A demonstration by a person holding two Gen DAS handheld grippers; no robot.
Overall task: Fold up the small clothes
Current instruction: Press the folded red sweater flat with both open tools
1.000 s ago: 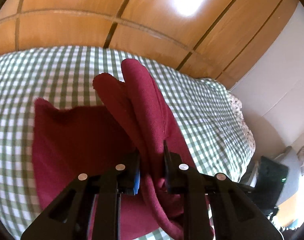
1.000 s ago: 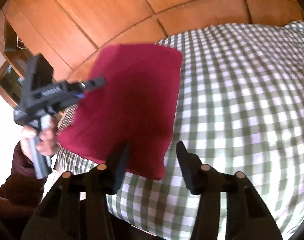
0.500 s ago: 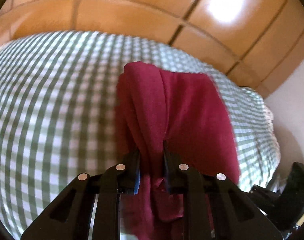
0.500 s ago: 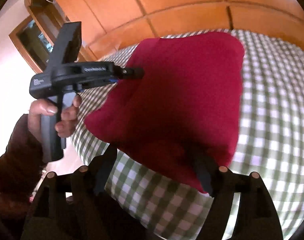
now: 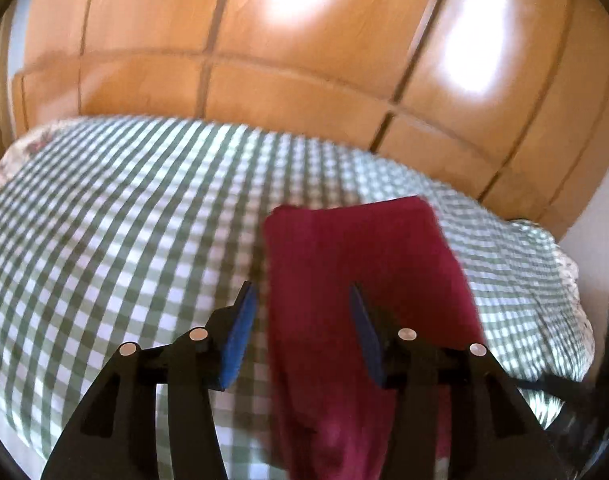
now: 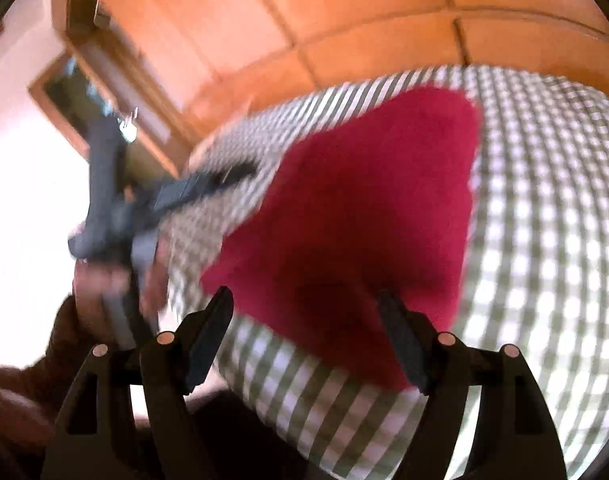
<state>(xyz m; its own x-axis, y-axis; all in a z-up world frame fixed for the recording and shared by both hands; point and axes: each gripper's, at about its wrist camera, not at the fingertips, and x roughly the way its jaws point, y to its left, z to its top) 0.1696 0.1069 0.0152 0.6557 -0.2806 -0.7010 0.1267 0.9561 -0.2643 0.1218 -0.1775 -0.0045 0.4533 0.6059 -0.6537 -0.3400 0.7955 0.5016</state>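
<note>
Folded red cloth [image 5: 368, 264] flat on checked bedspread [image 5: 124, 232].
My left tongs [image 5: 300, 300] have just been opening, pads off the cloth; right tongs [image 6: 304, 304] gape, empty, cloth at 12 o'clock.

Right gripper [image 6: 304, 312] at bottom of frame, jaws wide apart, nothing pinched; its jaws opened within the last sec. Red cloth [image 6: 364, 216] lies flat, folded, on green-white checked bedspread [image 6: 544, 220], near corner just past the fingertips. Left gripper [image 6: 244, 170] blurred at left, over bed edge, held by a hand [image 6: 100, 280] w/ dark sleeve. Orange wood panelling [image 6: 344, 12] far behind.
</note>
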